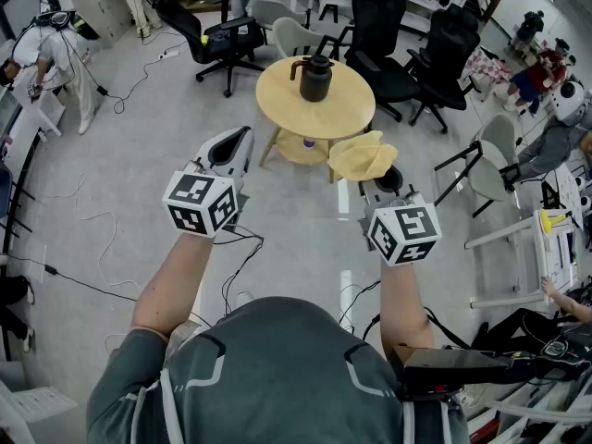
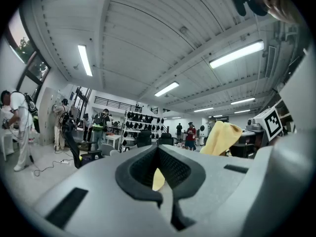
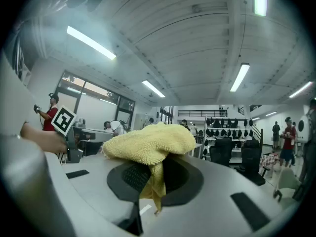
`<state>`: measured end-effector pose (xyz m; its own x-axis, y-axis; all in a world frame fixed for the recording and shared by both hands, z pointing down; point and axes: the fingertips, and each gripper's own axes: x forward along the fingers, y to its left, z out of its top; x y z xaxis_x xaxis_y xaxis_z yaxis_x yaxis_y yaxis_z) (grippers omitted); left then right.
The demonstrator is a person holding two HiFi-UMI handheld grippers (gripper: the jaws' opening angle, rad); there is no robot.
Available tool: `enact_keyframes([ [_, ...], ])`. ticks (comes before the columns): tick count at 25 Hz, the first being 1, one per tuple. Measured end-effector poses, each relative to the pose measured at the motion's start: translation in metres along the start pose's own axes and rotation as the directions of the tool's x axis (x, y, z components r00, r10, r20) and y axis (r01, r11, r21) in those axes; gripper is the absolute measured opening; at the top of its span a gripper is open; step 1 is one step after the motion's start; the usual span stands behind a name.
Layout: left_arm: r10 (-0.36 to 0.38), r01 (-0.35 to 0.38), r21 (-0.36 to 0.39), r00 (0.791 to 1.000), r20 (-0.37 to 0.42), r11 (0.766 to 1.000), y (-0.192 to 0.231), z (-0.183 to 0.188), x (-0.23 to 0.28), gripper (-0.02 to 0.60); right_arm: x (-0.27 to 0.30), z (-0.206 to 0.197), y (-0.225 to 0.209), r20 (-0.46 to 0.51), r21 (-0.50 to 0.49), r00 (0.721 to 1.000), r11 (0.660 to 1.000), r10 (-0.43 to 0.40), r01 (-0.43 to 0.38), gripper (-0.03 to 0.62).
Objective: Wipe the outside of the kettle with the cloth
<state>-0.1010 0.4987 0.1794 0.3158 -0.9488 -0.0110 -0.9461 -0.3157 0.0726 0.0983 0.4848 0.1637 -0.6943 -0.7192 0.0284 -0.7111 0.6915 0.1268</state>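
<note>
Person on the left: stands at the far left of the room (image 1: 46,58), bent over, on the grey floor (image 1: 120,211).
Wires: thin black wires (image 1: 88,220) lie in loops on the floor on the left side.
Left gripper: the left gripper (image 1: 236,141) is held out level, on the near side of the table. Its two fingers are pressed together. It has nothing in them.
Black chair: one black chair (image 1: 227,44) stands behind the table, to the left.
Table: a small round wooden table (image 1: 347,109) stands in the middle of the room.
Kettle: the dark kettle (image 1: 314,80) stands up straight near the middle of the table top. Nothing touches it. Both grippers are well away from it.
Cloth: the yellow cloth (image 1: 363,154) is fluffy and bunched up. It sits on top of the tip of the right gripper, and one part hangs down between the fingers. It is not touching the kettle.
Right gripper: the right gripper (image 1: 382,183) is held out level too. Its fingers are closed tight on the cloth.
More chairs: more black chairs (image 1: 444,54) stand behind the table, to the right.
</note>
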Motion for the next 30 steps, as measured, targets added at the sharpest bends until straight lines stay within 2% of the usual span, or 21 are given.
enact_keyframes([
  [7,-0.009,0.009,0.033,1.0,0.016,0.999,-0.002,0.01,0.002,0.008,0.0,0.007,-0.009,0.019,-0.002,0.999,0.999,-0.032,0.032,0.061],
  [15,-0.026,0.025,0.026,0.999,0.037,0.999,0.009,0.016,-0.004,0.008,0.003,0.01,-0.007,0.037,0.031,0.998,0.998,-0.059,0.058,0.061],
  [21,-0.04,0.039,0.014,0.998,0.056,0.999,0.032,0.019,-0.013,0.008,0.017,0.01,0.007,0.024,0.024,0.997,0.997,-0.076,0.075,0.061],
  [30,-0.103,0.103,-0.019,0.994,0.031,0.994,0.081,0.002,-0.024,0.009,0.051,0.002,0.045,0.009,0.022,0.992,0.992,-0.123,0.123,0.061],
])
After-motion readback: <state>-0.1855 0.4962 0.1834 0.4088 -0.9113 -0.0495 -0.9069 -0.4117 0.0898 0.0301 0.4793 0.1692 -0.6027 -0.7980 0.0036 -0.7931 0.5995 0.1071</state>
